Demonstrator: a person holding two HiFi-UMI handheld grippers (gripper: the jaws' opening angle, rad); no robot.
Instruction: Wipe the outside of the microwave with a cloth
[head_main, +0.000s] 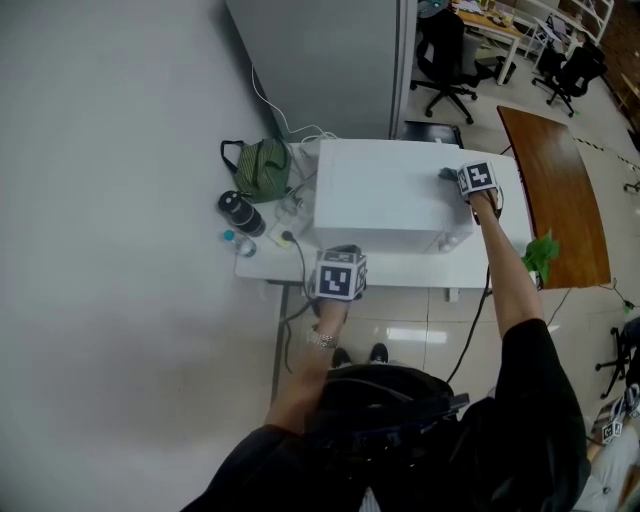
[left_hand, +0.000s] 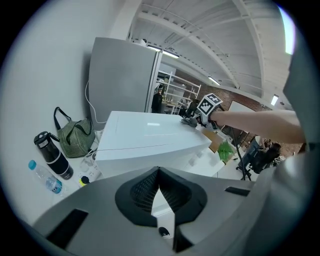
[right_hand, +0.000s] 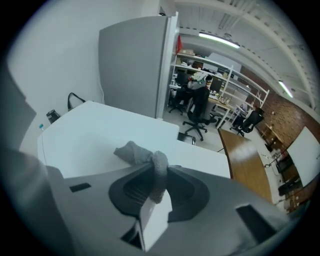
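A white microwave stands on a white table; it also shows in the left gripper view and the right gripper view. My right gripper is shut on a grey cloth, whose bunched end rests on the microwave's top near its right edge. From the left gripper view the cloth lies at the far corner of the top. My left gripper hangs in front of the microwave at the table's front edge, jaws closed together with nothing between them.
Left of the microwave sit a green striped bag, a dark flask, a small water bottle and a power strip with cables. A grey cabinet stands behind. A brown table is at the right, with office chairs beyond.
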